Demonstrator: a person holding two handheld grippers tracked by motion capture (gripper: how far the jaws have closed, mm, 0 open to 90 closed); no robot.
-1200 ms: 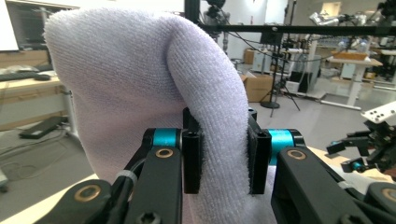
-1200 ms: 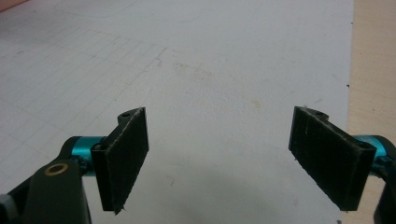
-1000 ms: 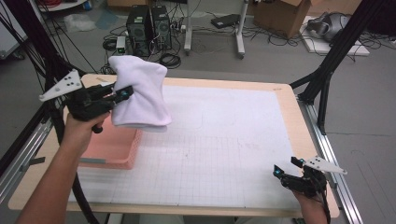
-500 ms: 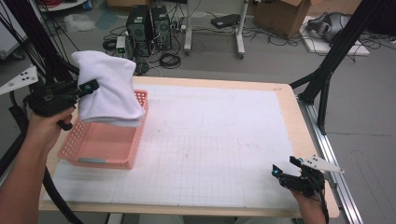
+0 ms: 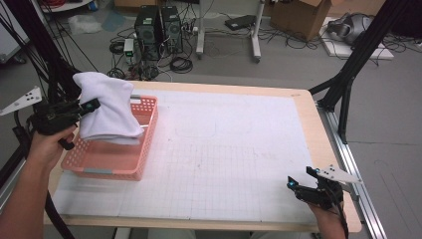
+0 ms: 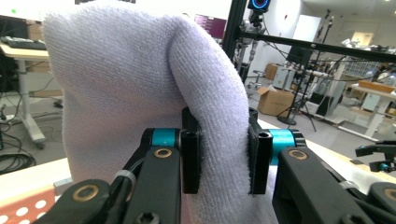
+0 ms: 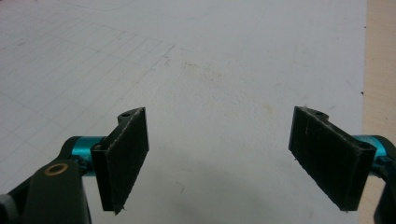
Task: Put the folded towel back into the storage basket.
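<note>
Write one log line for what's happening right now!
left tool: shut on white towel | towel: above pink basket | right tool: open, empty, over mat

Grey floor [image 5: 278, 64], tangled cables [image 5: 181, 63], cardboard box [image 5: 293, 17].

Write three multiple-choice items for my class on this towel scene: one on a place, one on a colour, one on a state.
1. Where does the towel hang?
A. over the basket
B. on the floor
C. at the table's right edge

2. What colour is the basket?
A. blue
B. pink
C. green

3. How do the right tongs stand?
A. shut on the towel
B. shut on nothing
C. open

Answers: 1 A, the high view shows it held by the left tongs above the basket; 2 B, its walls are pink; 3 C, the right gripper view shows the jaws wide apart over bare mat.
</note>
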